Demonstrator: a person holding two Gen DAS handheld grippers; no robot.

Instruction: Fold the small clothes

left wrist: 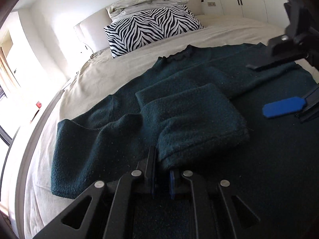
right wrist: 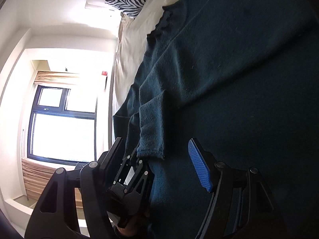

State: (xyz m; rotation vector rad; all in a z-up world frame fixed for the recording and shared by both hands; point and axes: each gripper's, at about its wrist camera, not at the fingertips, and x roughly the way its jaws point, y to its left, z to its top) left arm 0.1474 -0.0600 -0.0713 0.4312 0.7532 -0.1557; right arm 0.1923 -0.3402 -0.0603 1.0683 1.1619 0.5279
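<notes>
A dark teal sweater (left wrist: pixel 199 75) lies spread over the cream sheet of the bed (left wrist: pixel 95 75), collar toward the zebra-print pillow (left wrist: pixel 151 27) at the headboard, with one sleeve (left wrist: pixel 191 119) folded across the body so its cuff points at the near edge. The left gripper (left wrist: pixel 162 175) sits at that cuff with its jaws drawn nearly together; it appears to pinch the cuff's edge, though the contact is hidden under the knit, so the hold is a judgement. The right gripper (right wrist: pixel 159 159) hangs just above the body panel with its jaws wide apart, holding nothing, its blue pad (right wrist: pixel 199 167) facing the fabric. The knit looks thick, fuzzy and limp: light to lift, not slippery, not fragile, but it will sag and drag on the sheet instead of holding a crease. A sound hold is probably on stitched edges, the cuff, hem or shoulder seam, taking both layers, since a pinch in mid-panel would only tent the cloth.
</notes>
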